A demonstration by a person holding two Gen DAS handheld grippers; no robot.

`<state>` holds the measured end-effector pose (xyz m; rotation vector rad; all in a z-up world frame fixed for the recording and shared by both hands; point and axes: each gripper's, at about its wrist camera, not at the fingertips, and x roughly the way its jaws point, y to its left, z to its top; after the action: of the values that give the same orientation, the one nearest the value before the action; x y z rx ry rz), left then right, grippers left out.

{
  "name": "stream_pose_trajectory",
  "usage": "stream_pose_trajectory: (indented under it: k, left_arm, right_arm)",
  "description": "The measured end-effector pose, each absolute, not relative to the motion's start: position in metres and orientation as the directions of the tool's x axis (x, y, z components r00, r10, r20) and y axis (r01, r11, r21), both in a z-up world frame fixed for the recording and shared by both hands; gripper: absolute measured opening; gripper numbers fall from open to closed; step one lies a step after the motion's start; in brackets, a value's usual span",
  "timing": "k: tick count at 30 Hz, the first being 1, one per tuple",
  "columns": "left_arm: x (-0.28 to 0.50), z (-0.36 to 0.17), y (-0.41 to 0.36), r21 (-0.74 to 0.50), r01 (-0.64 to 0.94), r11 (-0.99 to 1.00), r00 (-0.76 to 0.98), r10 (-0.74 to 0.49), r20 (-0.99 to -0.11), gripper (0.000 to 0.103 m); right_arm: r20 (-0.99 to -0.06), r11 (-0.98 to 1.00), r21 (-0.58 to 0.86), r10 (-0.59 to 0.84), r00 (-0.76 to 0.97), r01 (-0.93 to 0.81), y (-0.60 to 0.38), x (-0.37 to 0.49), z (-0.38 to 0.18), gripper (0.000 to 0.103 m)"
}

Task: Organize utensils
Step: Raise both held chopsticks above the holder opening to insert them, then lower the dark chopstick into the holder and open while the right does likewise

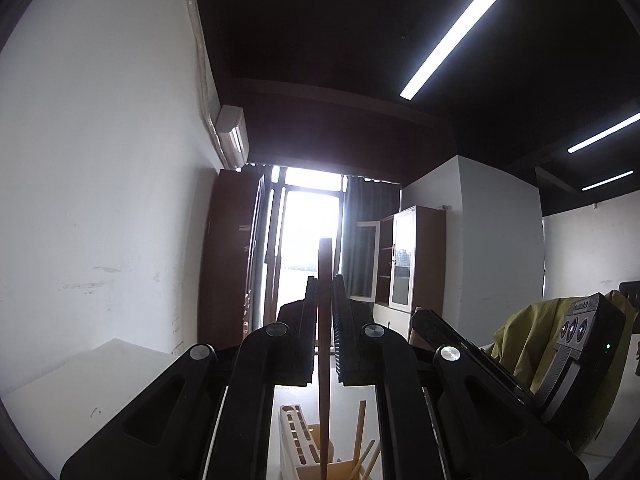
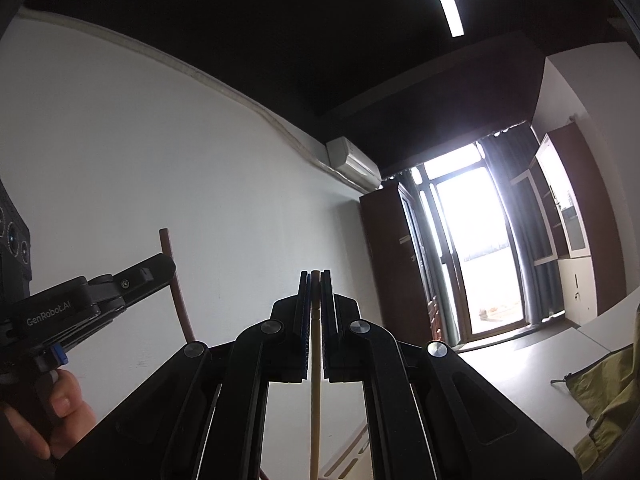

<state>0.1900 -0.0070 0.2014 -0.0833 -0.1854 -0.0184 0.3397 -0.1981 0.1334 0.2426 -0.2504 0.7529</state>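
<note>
My left gripper [image 1: 325, 280] points slightly upward and is shut on a dark brown chopstick [image 1: 325, 340], which stands upright between the pads and sticks out above them. Under it is a white slotted utensil holder [image 1: 294, 436] with light wooden chopsticks [image 1: 360, 426] leaning in it. My right gripper [image 2: 315, 274] is shut on a pale wooden chopstick [image 2: 315, 380], also upright. In the right wrist view the left gripper [image 2: 154, 270] appears at the left with the dark chopstick [image 2: 178, 300] and a person's hand [image 2: 64, 412] on its handle. The right gripper [image 1: 430, 320] shows beside the left one.
A white table [image 1: 80, 384] lies below, against a white wall. An olive-green cloth [image 1: 528, 336] sits at the right; the same cloth [image 2: 604, 392] shows in the right wrist view. Brown cabinets [image 1: 228, 256] and a bright glass door [image 1: 308, 232] stand at the far end of the room.
</note>
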Motion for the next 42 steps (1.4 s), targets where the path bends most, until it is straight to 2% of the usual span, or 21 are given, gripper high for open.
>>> stream_pose_trajectory:
  k: [5,23,29,42]
  left_arm:
    - [0.203,0.197,-0.007,-0.079,0.020,0.997,0.982,-0.004,0.191,0.007]
    - [0.257,0.153,0.003,-0.093,0.056,0.994,0.997,-0.061,-0.053,0.007]
    - [0.263,0.134,0.007,-0.078,0.057,0.995,0.994,-0.064,-0.094,0.007]
    - [0.264,0.117,0.014,-0.081,0.076,0.994,0.988,-0.086,-0.125,0.007]
  right_arm:
    - [0.338,0.710,0.117,0.629,0.700,-0.694,-0.197,0.347,0.130,0.005]
    - [0.200,0.750,0.063,0.636,0.745,-0.658,-0.177,0.369,0.095,0.005]
    - [0.164,0.755,0.042,0.641,0.750,-0.655,-0.174,0.370,0.086,0.005]
    - [0.108,0.766,0.045,0.634,0.765,-0.641,-0.175,0.378,0.075,0.005]
